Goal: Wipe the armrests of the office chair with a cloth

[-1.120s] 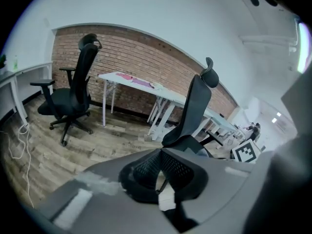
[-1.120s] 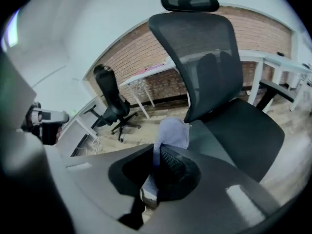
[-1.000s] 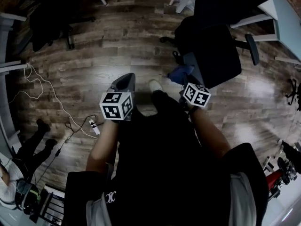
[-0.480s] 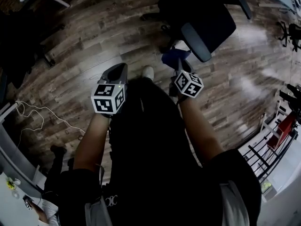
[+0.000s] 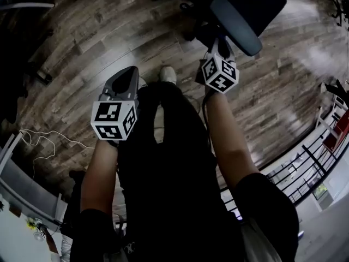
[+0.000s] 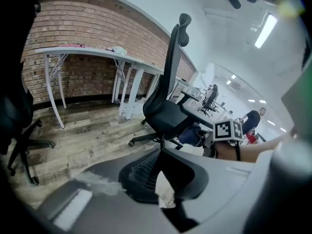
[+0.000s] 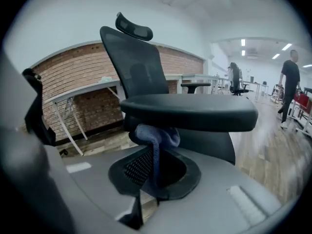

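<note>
The right claw (image 7: 155, 182) is clenched on the blue cloth (image 7: 157, 136). The cloth is pinched thin between the jaws and bunches into a wad at their tips. The armrest (image 7: 191, 112) lies straight ahead of this claw and slightly above the wad. The wad sits just under the pad's near edge, and I cannot tell whether the two touch.

The pad's long axis runs across the claw's line of approach, left to right in the right gripper view. The cloth meets it left of the middle, toward the end by the backrest (image 7: 134, 62). That looks like the rear end, so the pad points front-to-back along the chair (image 6: 168, 108), and most of its length lies to the claw's right.

In the head view the armrest (image 5: 235, 25) slants from upper left to lower right, and the right claw (image 5: 218, 47) comes at its long side, not at an end. The coming move probably needs a small lift onto the top face, then a stroke sideways along that axis.

The left claw (image 5: 125, 85) is well apart, over the floor (image 5: 82, 48) beyond the person's left leg. Its jaws (image 6: 161, 179) look closed with nothing between them. The right hand is plainly nearer.
</note>
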`<state>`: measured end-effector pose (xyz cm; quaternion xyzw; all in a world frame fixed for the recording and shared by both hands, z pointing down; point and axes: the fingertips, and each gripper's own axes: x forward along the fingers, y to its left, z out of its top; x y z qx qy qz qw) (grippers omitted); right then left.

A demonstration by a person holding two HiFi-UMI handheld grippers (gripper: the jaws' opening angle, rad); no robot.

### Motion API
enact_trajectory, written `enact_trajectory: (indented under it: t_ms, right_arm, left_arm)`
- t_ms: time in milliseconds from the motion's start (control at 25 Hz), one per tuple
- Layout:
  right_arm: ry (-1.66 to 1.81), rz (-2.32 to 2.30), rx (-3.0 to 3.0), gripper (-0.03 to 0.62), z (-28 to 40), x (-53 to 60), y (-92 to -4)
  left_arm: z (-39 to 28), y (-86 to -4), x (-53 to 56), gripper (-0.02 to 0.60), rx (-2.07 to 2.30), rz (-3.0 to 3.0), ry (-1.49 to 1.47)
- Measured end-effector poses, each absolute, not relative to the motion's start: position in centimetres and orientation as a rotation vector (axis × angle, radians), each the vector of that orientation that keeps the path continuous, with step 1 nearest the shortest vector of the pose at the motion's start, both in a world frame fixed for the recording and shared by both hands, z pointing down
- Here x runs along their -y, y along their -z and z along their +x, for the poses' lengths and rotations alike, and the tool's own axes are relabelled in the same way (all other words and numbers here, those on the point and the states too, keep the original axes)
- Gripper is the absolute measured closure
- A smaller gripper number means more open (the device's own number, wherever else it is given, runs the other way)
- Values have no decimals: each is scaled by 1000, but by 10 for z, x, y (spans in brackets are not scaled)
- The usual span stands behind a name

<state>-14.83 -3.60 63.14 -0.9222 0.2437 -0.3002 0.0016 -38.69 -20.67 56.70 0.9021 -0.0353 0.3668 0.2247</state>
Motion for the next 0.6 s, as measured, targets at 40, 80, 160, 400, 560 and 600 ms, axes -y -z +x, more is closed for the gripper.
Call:
enact_trajectory:
  t_ms: [40,80,160,400,560,600]
  right_arm:
    - [914,-2896,-736,568,-143,33,-633]
    - [882,-2894,-716,568,-138,30,-633]
    - [809,-2894,-703,568,-128,30,-629]
    - [751,-2933,-729,568,-110,35,-628]
    - [852,-2969,-782,568,-109,37,-650]
    - [886,-2964,-797,568,-110,38,-658]
  left_arm:
    - [-389,-574,207,575,102,2487,-1023]
    - [-391,-580,207,575,109,2484,-1031]
    - [-394,-590,210,575,128,2479,-1038]
    - [-396,-602,213,575,164,2471,-1037]
    - [-400,-602,209,575,162,2466,-1035]
    - [-403,-603,208,575,164,2464,-1040]
